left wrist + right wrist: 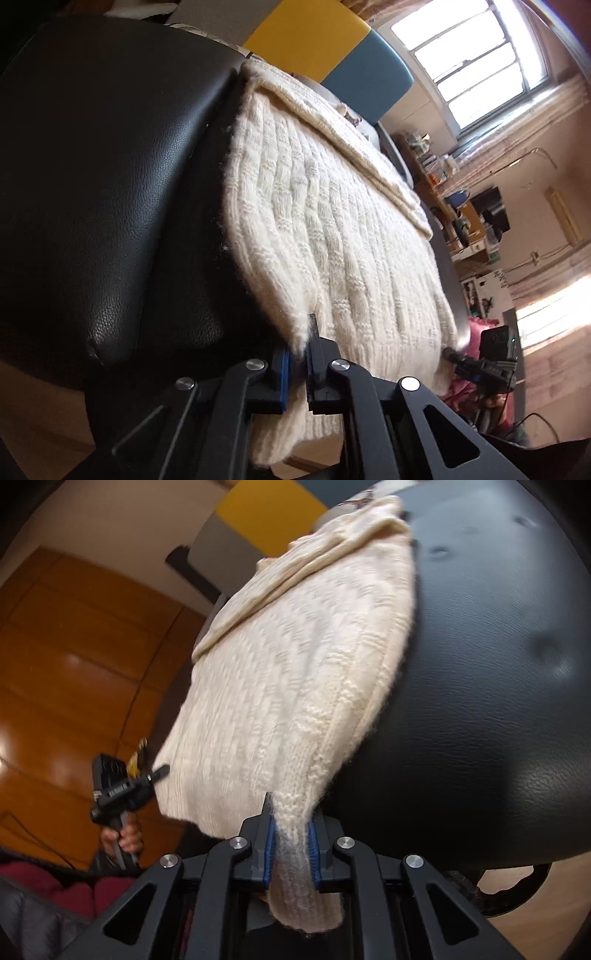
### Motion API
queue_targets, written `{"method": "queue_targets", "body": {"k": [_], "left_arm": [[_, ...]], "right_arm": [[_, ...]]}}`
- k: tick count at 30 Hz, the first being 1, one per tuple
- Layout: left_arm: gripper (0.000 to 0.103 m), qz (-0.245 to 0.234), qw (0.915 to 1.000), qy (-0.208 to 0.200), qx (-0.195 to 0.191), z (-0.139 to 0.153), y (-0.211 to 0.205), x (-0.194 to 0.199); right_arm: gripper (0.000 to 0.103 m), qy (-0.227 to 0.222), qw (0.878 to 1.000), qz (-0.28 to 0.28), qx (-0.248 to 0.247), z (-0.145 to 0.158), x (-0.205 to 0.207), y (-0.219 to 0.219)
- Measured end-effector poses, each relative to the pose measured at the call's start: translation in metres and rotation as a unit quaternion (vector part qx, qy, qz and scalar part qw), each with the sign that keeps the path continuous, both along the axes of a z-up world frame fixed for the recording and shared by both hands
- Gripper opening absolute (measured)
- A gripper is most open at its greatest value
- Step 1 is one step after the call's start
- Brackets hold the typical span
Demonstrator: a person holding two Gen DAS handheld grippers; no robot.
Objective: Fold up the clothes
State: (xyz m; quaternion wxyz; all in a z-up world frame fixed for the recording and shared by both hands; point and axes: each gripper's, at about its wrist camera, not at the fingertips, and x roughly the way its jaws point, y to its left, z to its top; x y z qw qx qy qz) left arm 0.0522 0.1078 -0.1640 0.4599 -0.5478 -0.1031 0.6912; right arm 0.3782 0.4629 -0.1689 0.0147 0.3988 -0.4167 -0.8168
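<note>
A cream knitted sweater (325, 221) lies spread over a black leather seat (110, 166); it also shows in the right wrist view (303, 657). My left gripper (299, 354) is shut on the sweater's near corner. My right gripper (291, 834) is shut on the opposite near corner, knit bunched between its blue pads (270, 845). Each gripper shows small in the other's view, the right gripper (480, 362) at the far hem corner and the left gripper (147, 775) likewise. A folded part of the sweater (332, 122) lies across the far end.
The black leather seat (498, 664) fills the right of the right wrist view. A yellow panel (310, 33) and a blue panel (369, 74) stand behind the seat. Wooden cabinet doors (74, 664) are at the left. Cluttered shelves (461, 206) and windows (472, 55) lie beyond.
</note>
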Motion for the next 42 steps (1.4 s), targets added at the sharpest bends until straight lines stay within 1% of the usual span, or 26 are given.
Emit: {"method": "queue_targets", "body": {"k": [2, 4, 6, 8, 11, 14, 16, 18, 19, 21, 23, 25, 26, 28, 31, 32, 33, 35, 36, 38, 39, 42], "left_arm": [[0.005, 0.001, 0.9997, -0.013, 0.019, -0.001, -0.01, -0.001], [0.005, 0.0, 0.9981, -0.031, 0.054, 0.007, -0.023, -0.005], [0.005, 0.006, 0.9943, -0.049, 0.095, 0.019, -0.038, -0.008], [0.005, 0.003, 0.9887, -0.056, 0.139, 0.037, -0.05, -0.011], [0.005, -0.006, 0.9816, -0.046, 0.185, 0.066, -0.057, -0.014], [0.005, -0.013, 0.9767, -0.027, 0.212, 0.092, -0.05, -0.018], [0.005, -0.019, 0.9739, -0.025, 0.225, 0.102, -0.038, -0.026], [0.006, -0.022, 0.9715, -0.026, 0.235, 0.109, -0.024, -0.038], [0.006, -0.022, 0.9706, -0.026, 0.239, 0.111, -0.016, -0.046], [0.006, -0.013, 0.9703, -0.022, 0.24, 0.112, 0.0, -0.068], [0.006, -0.004, 0.97, -0.018, 0.242, 0.114, 0.015, -0.091], [0.006, 0.005, 0.9697, -0.014, 0.244, 0.115, 0.031, -0.114], [0.006, 0.009, 0.9697, -0.013, 0.244, 0.115, 0.04, -0.125], [0.006, 0.015, 0.9732, -0.011, 0.229, 0.108, 0.061, -0.15], [0.006, 0.043, 0.9816, -0.031, 0.184, 0.081, 0.097, -0.194], [0.006, 0.06, 0.9843, -0.041, 0.161, 0.069, 0.107, -0.208], [0.006, 0.069, 0.9857, -0.049, 0.146, 0.057, 0.115, -0.218], [0.006, 0.086, 0.9873, -0.064, 0.118, 0.035, 0.131, -0.236], [0.006, 0.086, 0.9875, -0.069, 0.112, 0.028, 0.135, -0.239], [0.006, 0.087, 0.9877, -0.079, 0.103, 0.016, 0.142, -0.245], [0.006, 0.082, 0.9865, -0.081, 0.116, 0.018, 0.14, -0.244], [0.006, 0.072, 0.9836, -0.08, 0.144, 0.032, 0.133, -0.243]], "right_arm": [[0.012, 0.024, 1.0, 0.008, -0.008, 0.008, 0.0, -0.004], [0.012, 0.049, 0.999, 0.016, -0.017, 0.015, 0.0, -0.007], [0.012, 0.079, 0.996, 0.019, -0.034, 0.027, 0.005, -0.008], [0.012, 0.109, 0.993, 0.022, -0.051, 0.038, 0.009, -0.009], [0.012, 0.141, 0.988, 0.014, -0.067, 0.053, 0.017, -0.001], [0.012, 0.18, 0.981, -0.009, -0.076, 0.068, 0.021, 0.018], [0.012, 0.206, 0.976, -0.022, -0.072, 0.08, 0.015, 0.032], [0.012, 0.221, 0.973, -0.03, -0.063, 0.092, -0.004, 0.045], [0.012, 0.227, 0.971, -0.034, -0.059, 0.101, -0.027, 0.047], [0.012, 0.243, 0.968, -0.039, -0.051, 0.112, -0.053, 0.065], [0.012, 0.247, 0.967, -0.047, -0.038, 0.12, -0.086, 0.081], [0.012, 0.235, 0.969, -0.063, -0.036, 0.114, -0.122, 0.107], [0.012, 0.217, 0.973, -0.074, -0.038, 0.106, -0.14, 0.12], [0.012, 0.178, 0.978, -0.096, -0.041, 0.086, -0.168, 0.143], [0.012, 0.112, 0.985, -0.124, -0.05, 0.05, -0.2, 0.171], [0.012, 0.094, 0.986, -0.131, -0.052, 0.039, -0.205, 0.177], [0.012, 0.074, 0.987, -0.134, -0.046, 0.03, -0.208, 0.181], [0.012, 0.056, 0.988, -0.138, -0.041, 0.018, -0.214, 0.184], [0.012, 0.058, 0.987, -0.145, -0.048, 0.016, -0.212, 0.186], [0.012, 0.082, 0.985, -0.143, -0.053, 0.024, -0.204, 0.184], [0.012, 0.096, 0.984, -0.14, -0.054, 0.029, -0.199, 0.182], [0.012, 0.139, 0.974, -0.16, -0.078, 0.039, -0.185, 0.19]]}}
